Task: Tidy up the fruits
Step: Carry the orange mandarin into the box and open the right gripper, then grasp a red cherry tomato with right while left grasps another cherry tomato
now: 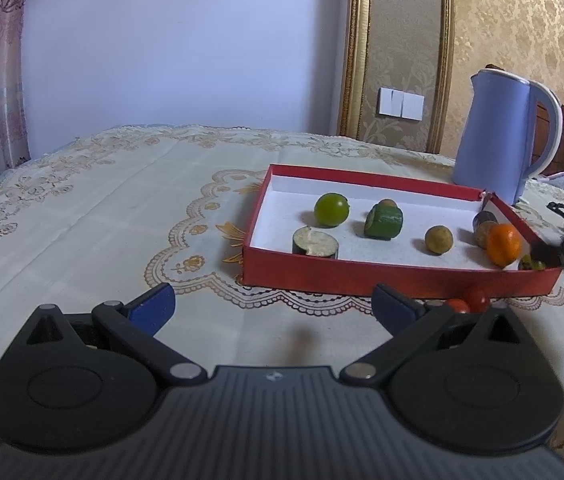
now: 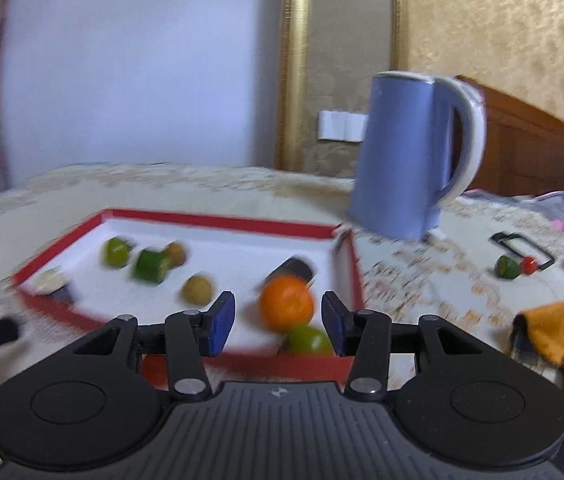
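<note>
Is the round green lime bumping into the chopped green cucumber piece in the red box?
Apart. In the left wrist view, white box floor shows between the round green lime and the chopped green cucumber piece inside the red cardboard box.

A shallow red box (image 1: 362, 278) with a white floor was seen lying flat. Inside it were scattered a green lime (image 1: 332, 209), a cut cucumber piece (image 1: 384, 221), an eggplant slice (image 1: 315, 241), a brownish round fruit (image 1: 438, 239) and an orange (image 1: 503, 244). Two small red tomatoes (image 1: 468, 302) lay just outside its near wall.
</note>
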A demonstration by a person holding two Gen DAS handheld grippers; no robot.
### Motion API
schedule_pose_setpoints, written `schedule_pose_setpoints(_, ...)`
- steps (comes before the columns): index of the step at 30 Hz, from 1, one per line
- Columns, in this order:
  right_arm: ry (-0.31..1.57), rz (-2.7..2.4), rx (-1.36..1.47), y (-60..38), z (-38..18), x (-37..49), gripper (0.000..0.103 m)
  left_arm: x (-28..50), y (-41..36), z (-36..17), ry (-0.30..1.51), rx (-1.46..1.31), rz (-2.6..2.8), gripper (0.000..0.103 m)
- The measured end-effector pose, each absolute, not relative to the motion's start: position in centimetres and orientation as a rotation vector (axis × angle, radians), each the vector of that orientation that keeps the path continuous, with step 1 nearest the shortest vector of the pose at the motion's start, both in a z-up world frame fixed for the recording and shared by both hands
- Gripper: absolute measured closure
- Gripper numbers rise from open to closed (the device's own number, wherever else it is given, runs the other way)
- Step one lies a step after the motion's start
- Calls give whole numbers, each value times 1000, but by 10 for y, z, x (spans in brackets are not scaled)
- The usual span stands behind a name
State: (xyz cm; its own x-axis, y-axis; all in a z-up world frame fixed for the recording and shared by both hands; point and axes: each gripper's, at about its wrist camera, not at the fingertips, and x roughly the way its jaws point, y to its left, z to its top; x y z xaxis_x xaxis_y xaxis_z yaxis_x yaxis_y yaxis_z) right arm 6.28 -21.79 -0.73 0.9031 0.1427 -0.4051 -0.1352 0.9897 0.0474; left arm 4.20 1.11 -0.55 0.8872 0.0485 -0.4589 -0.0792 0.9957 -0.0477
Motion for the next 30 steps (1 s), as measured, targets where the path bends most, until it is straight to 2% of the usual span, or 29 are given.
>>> schedule_pose_setpoints(4, 466, 272, 33, -216, -17, 48, 56, 41, 11, -5, 473, -65, 81, 0)
schedule_pose_setpoints(12, 523, 337, -105, -186, -29, 63, 56, 42, 16, -5, 481, -89, 69, 0)
schedule_pose_setpoints(19, 556, 376, -95, -179, -28, 76, 57, 42, 17, -5, 481, -101, 63, 0)
schedule_pose_setpoints(30, 579, 434, -33, -184, -29, 78, 70, 44, 16, -6, 490, -92, 65, 0)
